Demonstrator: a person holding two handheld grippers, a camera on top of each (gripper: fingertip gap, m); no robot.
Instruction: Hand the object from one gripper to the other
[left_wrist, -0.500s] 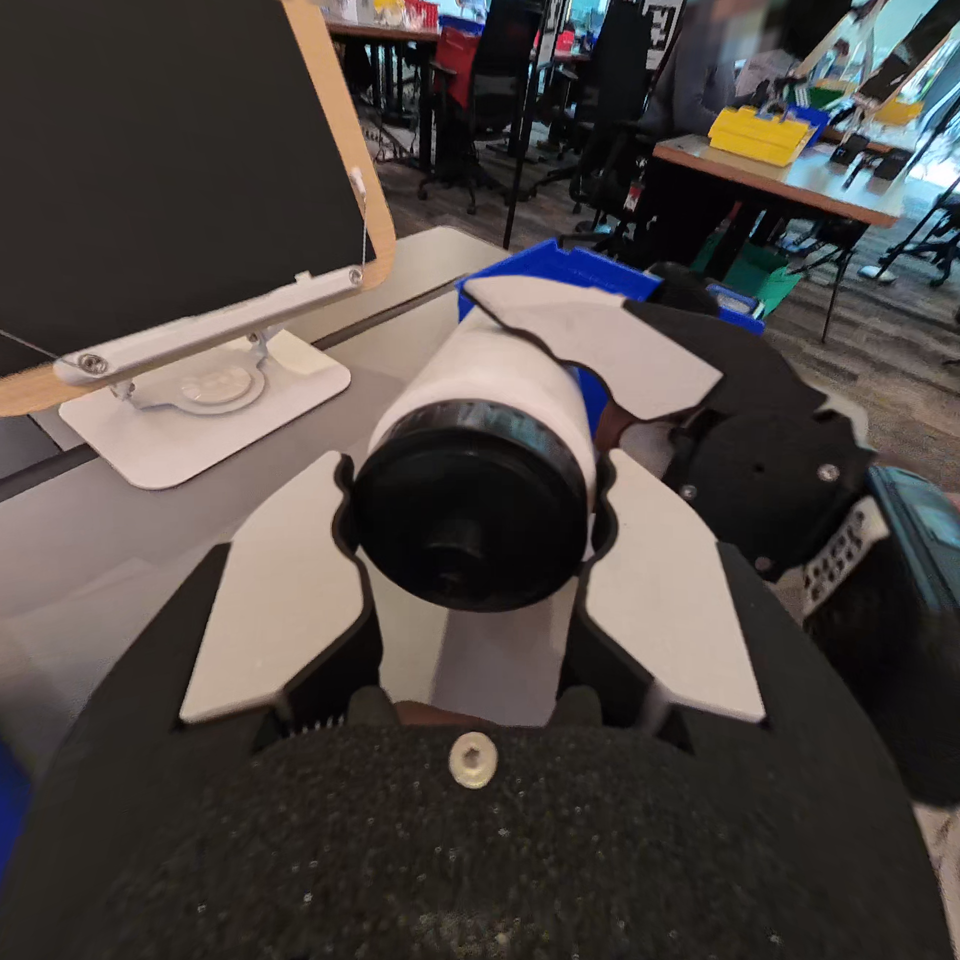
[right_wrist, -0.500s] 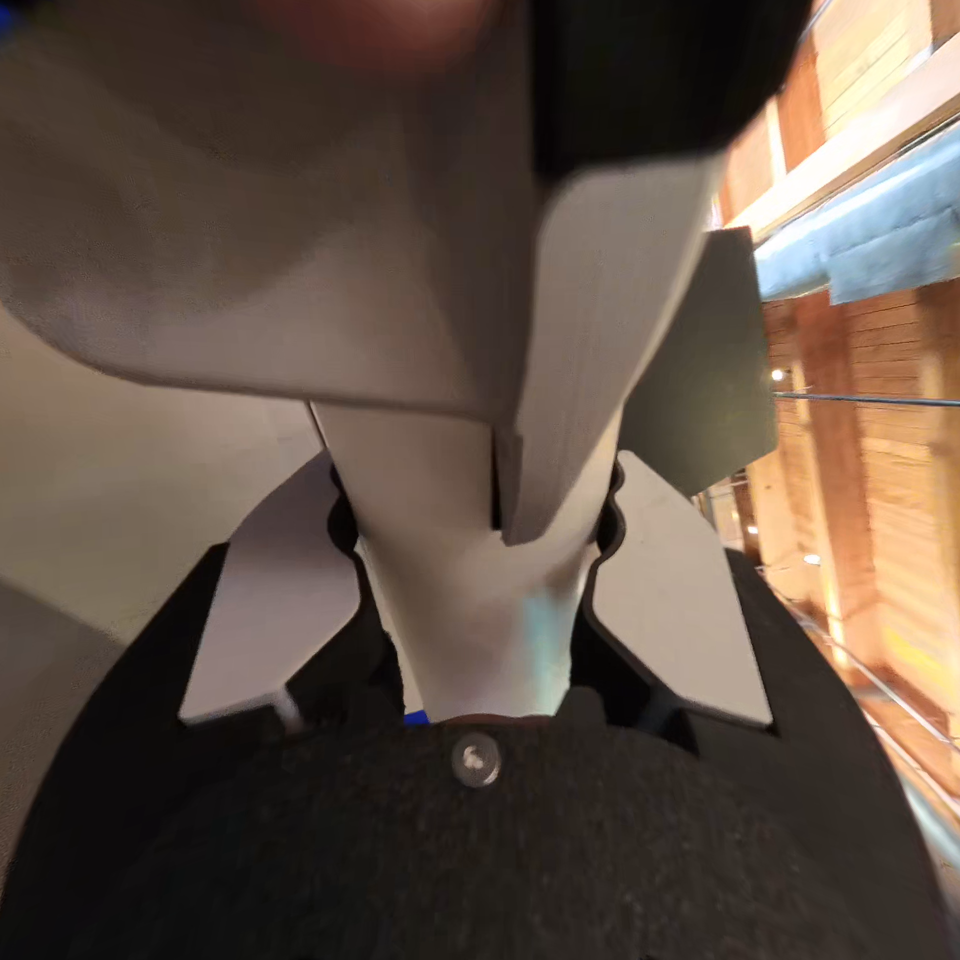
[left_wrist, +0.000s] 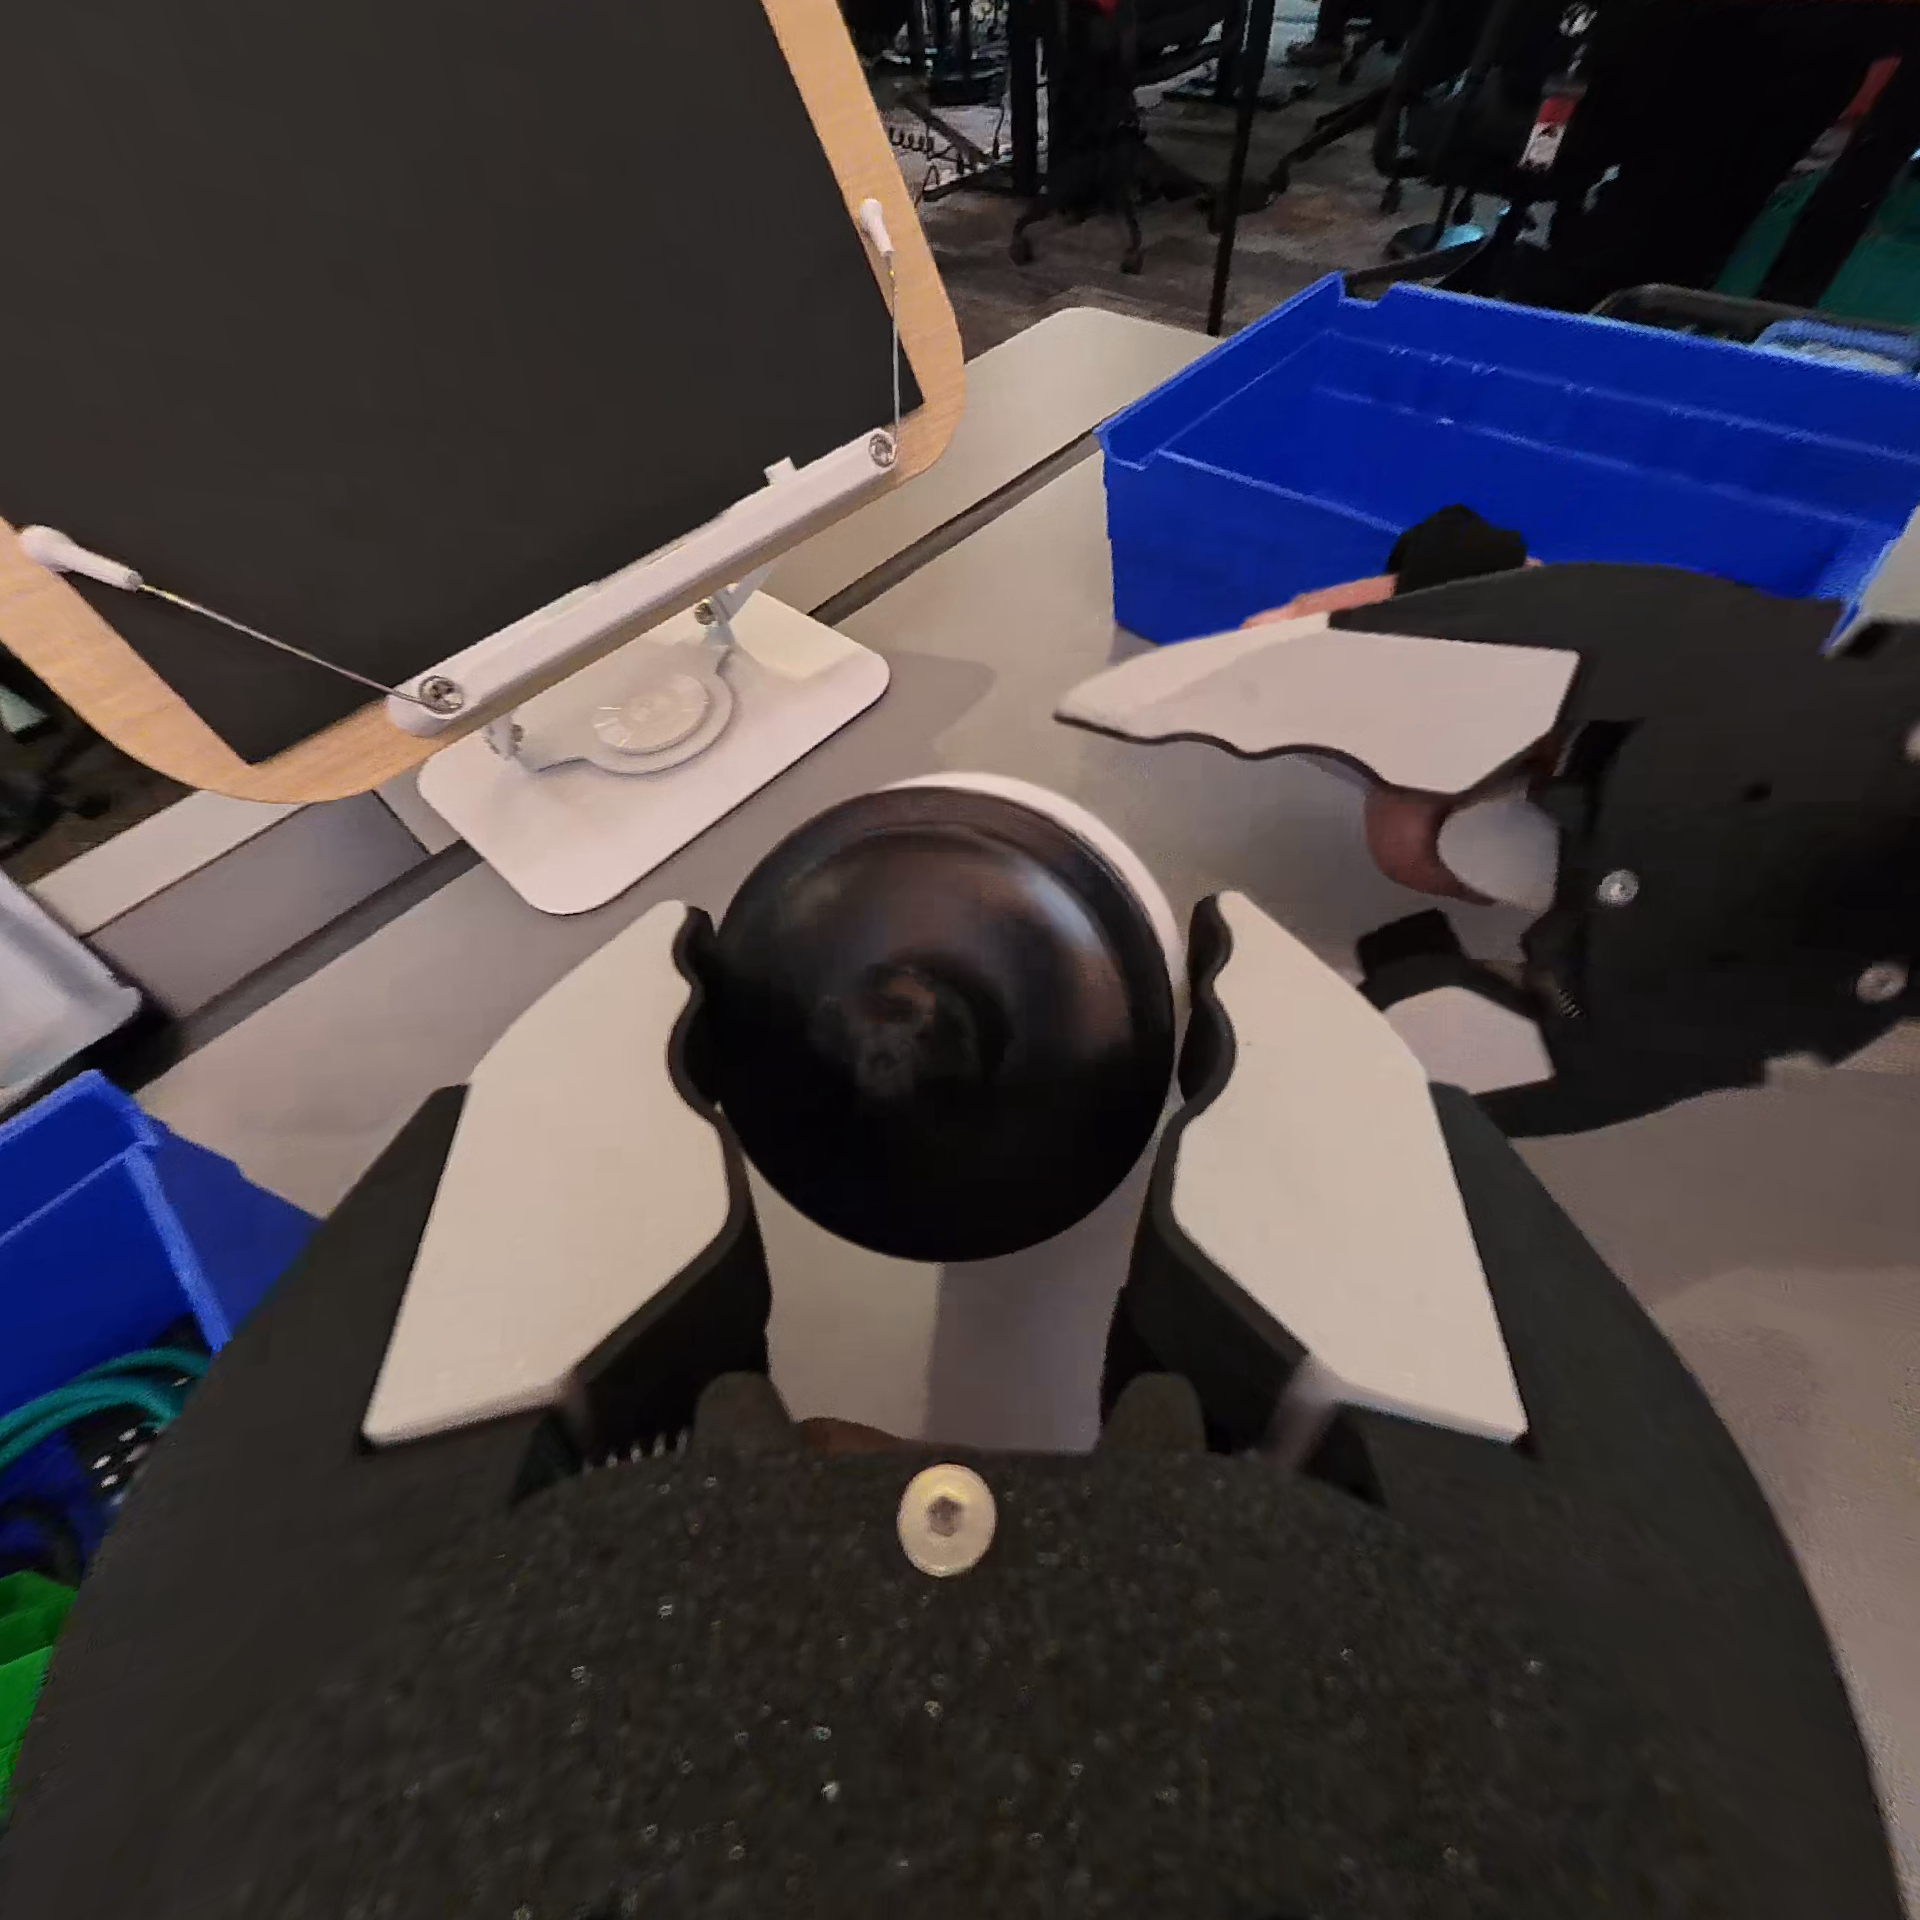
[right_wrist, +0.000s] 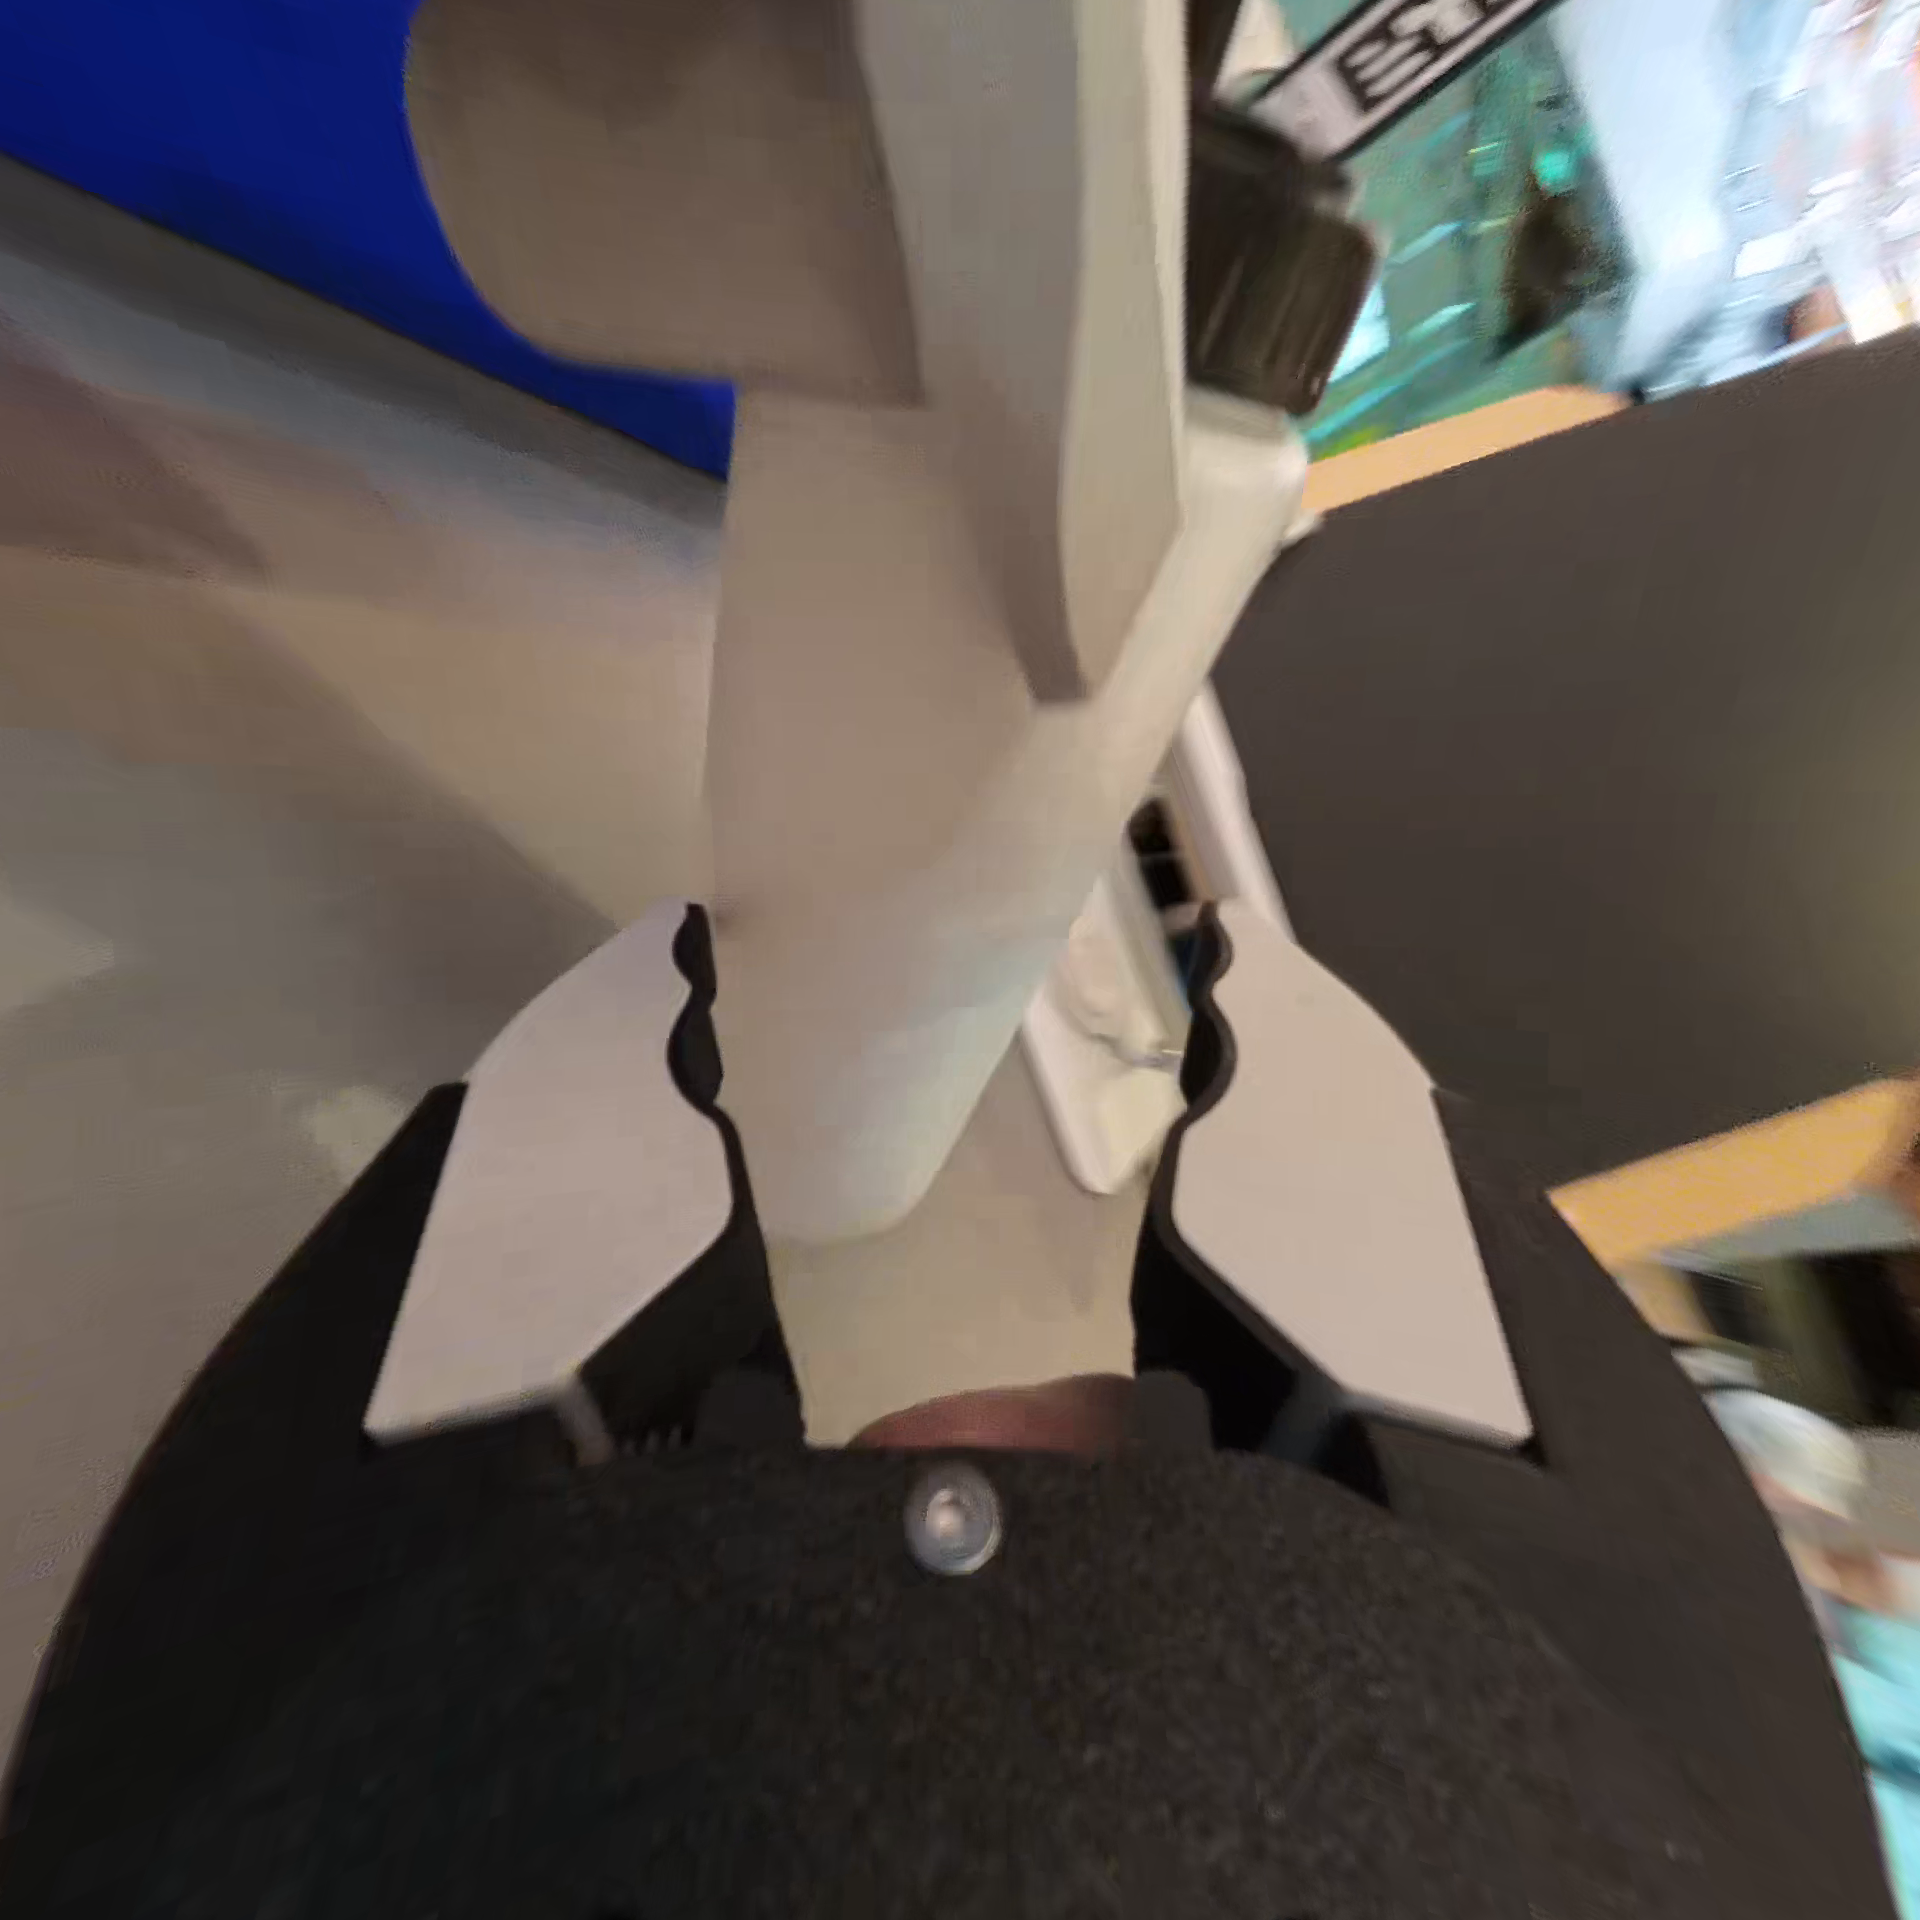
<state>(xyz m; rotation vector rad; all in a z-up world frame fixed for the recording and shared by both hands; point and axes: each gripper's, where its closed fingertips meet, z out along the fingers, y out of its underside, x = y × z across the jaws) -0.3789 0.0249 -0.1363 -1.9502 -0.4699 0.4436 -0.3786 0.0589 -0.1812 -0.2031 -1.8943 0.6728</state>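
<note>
In the left wrist view a white bottle with a black cap (left_wrist: 940, 1023) sits at the centre of the frame, pinched between the two fingers of the left gripper (left_wrist: 943, 997). The fingers press the cap end from both sides, closed down to the bottle's width. The cap faces straight back at the camera, so the bottle's long axis runs along the fingers and away from the lens, with only a sliver of the white body showing along the upper right edge of the cap.

The right gripper (left_wrist: 1351, 790) lies at the right of that frame, apart from the bottle, its fingers spread with nothing between them. In its own blurred view the bottle body (right_wrist: 904, 935) shows just past the gap, the black cap toward the upper right.

Behind, a grey tabletop (left_wrist: 1039, 416) carries a blue bin (left_wrist: 1455, 436) at the upper right and a dark wood-framed board (left_wrist: 416, 312) on a white stand at the upper left.
</note>
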